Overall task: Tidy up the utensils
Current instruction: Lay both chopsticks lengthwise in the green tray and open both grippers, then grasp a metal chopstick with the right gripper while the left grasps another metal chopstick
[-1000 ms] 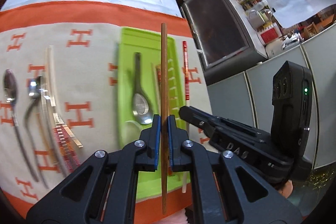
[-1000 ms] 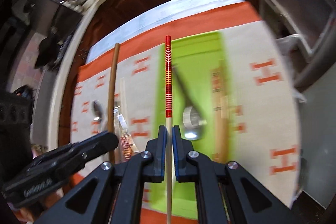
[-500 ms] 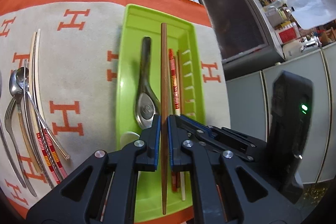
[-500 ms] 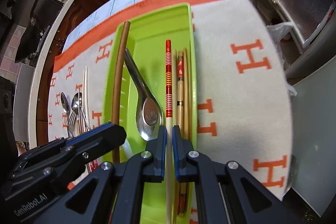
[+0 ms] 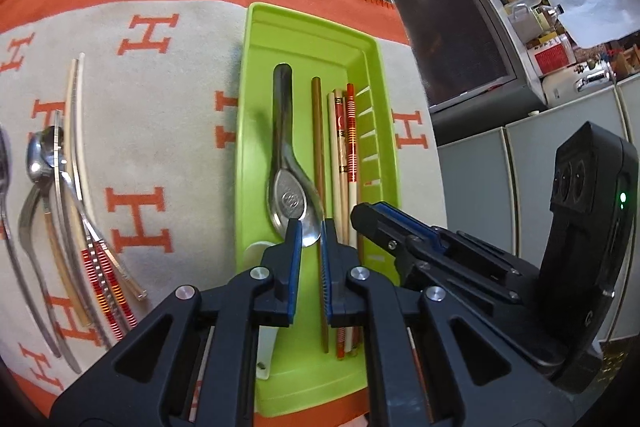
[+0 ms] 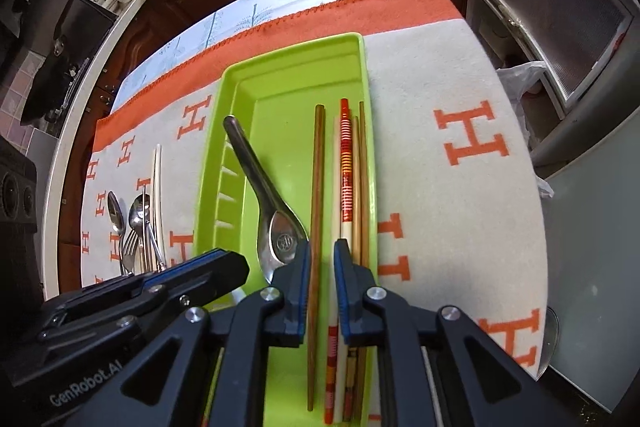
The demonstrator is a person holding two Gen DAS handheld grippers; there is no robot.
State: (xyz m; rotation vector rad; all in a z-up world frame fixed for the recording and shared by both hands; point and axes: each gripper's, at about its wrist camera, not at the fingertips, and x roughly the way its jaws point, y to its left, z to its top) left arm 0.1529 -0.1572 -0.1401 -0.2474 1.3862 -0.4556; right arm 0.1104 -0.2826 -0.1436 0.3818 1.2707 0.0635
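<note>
Loose cutlery (image 5: pixel 44 163) on H-pattern cloth (image 5: pixel 160 131) covering bench, left of green tray (image 5: pixel 244 147). In tray: metal spoon (image 5: pixel 286 183), then brown chopstick (image 5: pixel 318 147), then red-striped chopstick (image 5: pixel 351 131) among others, all lying flat. Left claw (image 5: pixel 310 227) over tray, slightly spread, pinching nothing. Right claw (image 6: pixel 322 247) spread, jaws just been opening, nothing gripped between them.
</note>
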